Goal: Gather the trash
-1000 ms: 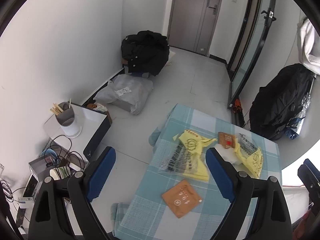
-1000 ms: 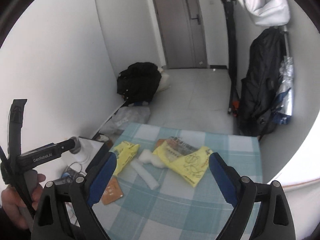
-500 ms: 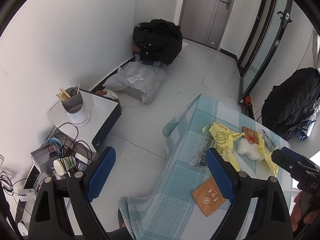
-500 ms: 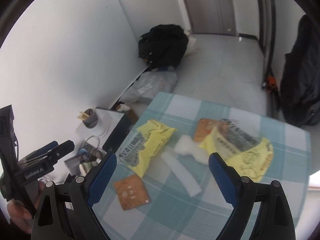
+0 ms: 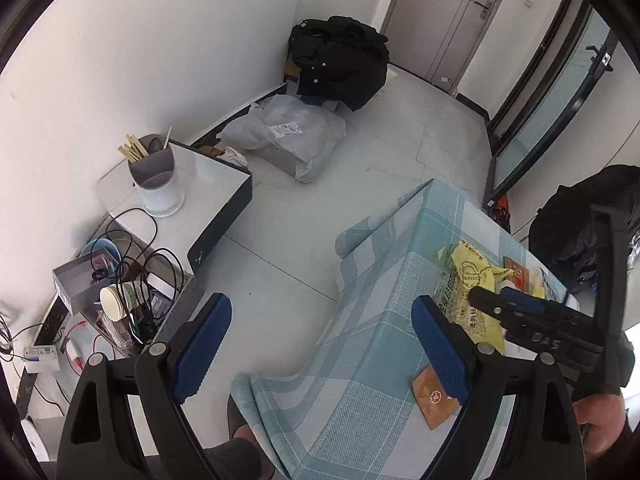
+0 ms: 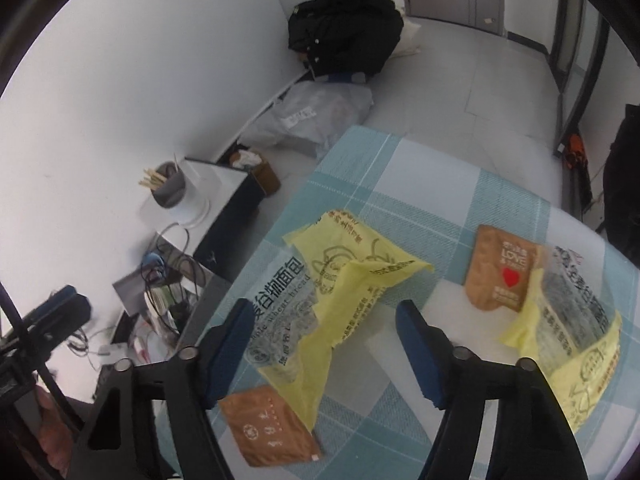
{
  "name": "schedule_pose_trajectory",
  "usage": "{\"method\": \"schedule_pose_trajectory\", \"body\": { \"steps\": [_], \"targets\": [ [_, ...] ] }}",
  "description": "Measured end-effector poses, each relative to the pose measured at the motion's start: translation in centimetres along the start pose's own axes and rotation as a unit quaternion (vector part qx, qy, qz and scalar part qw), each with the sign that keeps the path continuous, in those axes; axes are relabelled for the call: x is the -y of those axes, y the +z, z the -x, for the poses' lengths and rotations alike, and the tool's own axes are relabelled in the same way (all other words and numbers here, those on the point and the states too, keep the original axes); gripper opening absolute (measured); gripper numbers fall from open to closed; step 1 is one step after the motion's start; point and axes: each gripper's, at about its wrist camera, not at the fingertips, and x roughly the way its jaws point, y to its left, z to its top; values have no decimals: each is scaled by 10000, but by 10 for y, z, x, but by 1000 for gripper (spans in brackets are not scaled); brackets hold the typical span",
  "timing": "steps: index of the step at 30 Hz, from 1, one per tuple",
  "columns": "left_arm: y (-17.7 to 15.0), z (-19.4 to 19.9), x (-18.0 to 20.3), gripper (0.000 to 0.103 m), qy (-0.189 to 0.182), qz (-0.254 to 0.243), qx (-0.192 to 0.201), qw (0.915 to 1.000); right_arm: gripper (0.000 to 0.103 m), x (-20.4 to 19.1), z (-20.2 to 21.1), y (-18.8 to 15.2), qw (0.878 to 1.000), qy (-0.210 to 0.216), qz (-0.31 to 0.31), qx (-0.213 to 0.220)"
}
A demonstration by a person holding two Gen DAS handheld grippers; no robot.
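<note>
A crumpled yellow and clear bread wrapper lies on the teal checked tablecloth. My right gripper hangs low over it, and its jaws are closing with the wrapper lying between them, the pads apart from it. A flat brown packet lies just below the left finger. A brown packet with a red heart and a second yellow wrapper lie to the right. My left gripper stands open and empty over the table's left edge and the floor.
Left of the table stand a white box with a utensil holder and a tangle of cables. A grey parcel bag and a black bag lie by the wall. A black backpack stands at right.
My right gripper has dropped close over the yellow wrapper and its jaws have narrowed. My left gripper has drifted left off the table, so the trash now sits at the right of its view.
</note>
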Motion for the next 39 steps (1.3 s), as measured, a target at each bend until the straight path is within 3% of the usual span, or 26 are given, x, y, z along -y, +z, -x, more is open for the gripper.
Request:
{"method": "schedule_pose_trajectory", "body": {
  "steps": [2,5,10,13,19,25,34,39],
  "targets": [
    [2,-2,-4,90,30,28,-16,10000,68,-2,-12,1,9999,-66,19,-109],
    [5,-9,-13,90,157,194,-45,9997,53,-5,-24,1,9993,-282,67,-217],
    [5,-15,-19,90,177,314,-170,9992,43,-14,-32,-4,9972,-600,418,-141],
    [8,-16,-20,90,213,295,-126,9993,31,-15,-31,-7,9953,-793,544,-138],
    [10,-19,-22,90,211,440,-168,9987,18,-15,-21,-13,9954,-713,639,-46],
    [10,-16,-12,90,161,277,-164,9994,17,-8,-10,-10,9957,-675,637,-23],
    [5,-13,17,90,-112,-393,-40,9992,17,21,61,-33,9976,-280,110,618],
    [-2,-4,38,90,-639,-883,-77,9940,17,42,104,-67,9948,-478,41,896]
  ]
}}
